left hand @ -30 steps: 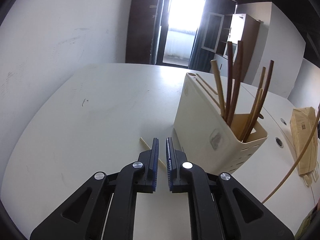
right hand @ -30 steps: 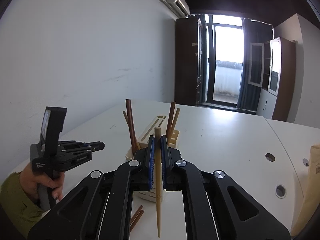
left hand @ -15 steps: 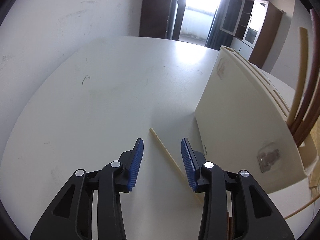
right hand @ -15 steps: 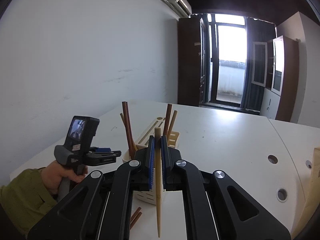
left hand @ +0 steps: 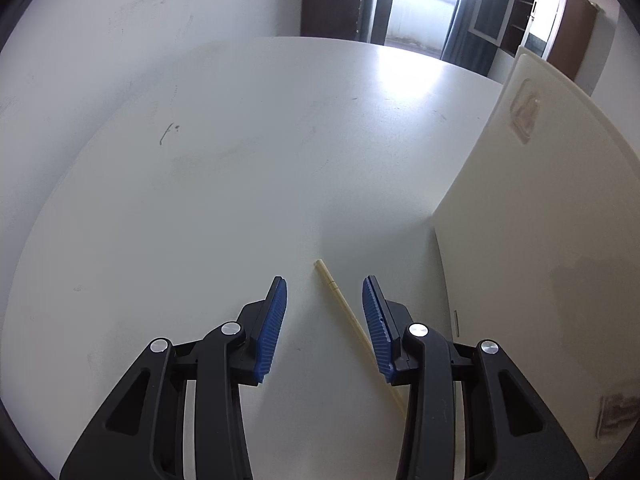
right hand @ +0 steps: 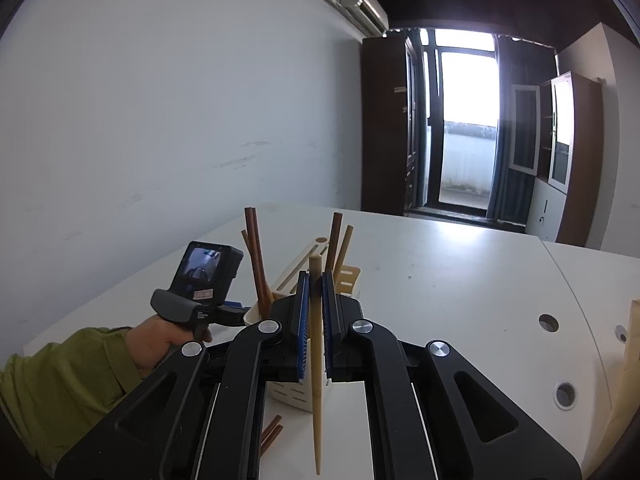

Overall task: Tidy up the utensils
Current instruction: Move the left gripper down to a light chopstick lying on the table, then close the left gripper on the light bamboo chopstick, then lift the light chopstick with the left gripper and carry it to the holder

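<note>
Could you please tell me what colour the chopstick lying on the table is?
Pale cream chopstick, clearest in the left wrist view.

White wall [right hand: 160,120], balcony door [right hand: 464,128], wooden cabinet [right hand: 568,152], air conditioner [right hand: 362,4]

The left claw [left hand: 324,292] tilts steeply down over the surface [left hand: 240,160], blue pads parted and pressing on nothing. A hand [right hand: 160,340] in a green sleeve [right hand: 64,384] grips its handle. The right claw [right hand: 316,284] points gently downward, clamped on a chopstick [right hand: 316,360].

Black claw [left hand: 324,292]; blue pads [left hand: 272,328]; green sleeve [right hand: 60,376]
</note>
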A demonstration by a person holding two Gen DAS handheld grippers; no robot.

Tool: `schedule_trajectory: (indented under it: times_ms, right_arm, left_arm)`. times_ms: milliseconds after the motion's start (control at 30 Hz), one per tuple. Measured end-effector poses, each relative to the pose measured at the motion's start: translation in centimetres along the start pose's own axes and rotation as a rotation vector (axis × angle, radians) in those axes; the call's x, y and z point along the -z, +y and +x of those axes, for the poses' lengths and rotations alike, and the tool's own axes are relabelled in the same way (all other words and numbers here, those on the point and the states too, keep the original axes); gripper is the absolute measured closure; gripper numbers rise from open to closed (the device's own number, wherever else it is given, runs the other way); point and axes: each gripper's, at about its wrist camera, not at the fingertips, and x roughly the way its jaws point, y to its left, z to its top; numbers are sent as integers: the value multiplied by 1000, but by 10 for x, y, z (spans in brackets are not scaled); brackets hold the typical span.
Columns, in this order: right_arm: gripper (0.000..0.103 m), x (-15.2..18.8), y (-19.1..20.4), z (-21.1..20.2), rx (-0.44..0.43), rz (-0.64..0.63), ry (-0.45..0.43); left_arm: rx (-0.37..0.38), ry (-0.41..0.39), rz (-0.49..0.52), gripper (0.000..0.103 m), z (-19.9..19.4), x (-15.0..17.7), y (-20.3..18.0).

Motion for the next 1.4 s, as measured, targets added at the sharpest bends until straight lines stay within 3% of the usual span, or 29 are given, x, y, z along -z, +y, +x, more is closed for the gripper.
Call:
schedule_trajectory:
  times_ms: [267,433,833,1100,1400]
  right_arm:
    - [96,-3,-2,0,0,-10,2]
    - [96,-5,-4,-3,1,-10,-3]
    - [96,-4,-2,-7,-4,-18,-8]
    - [96,-6,1,-8,-5,-23,0]
    - [96,-8,3,-9,1,-30,4]
  left_arm:
    - [-2,68,-46,64,26,-14,-3]
    - [-42,99,-43,64,39,-23,-7]
    - [-100,123,-14,65,56,-24,-14]
    - [-99,152,65,92,55,-23,-29]
    - [-110,144,107,98,52,-18,-36]
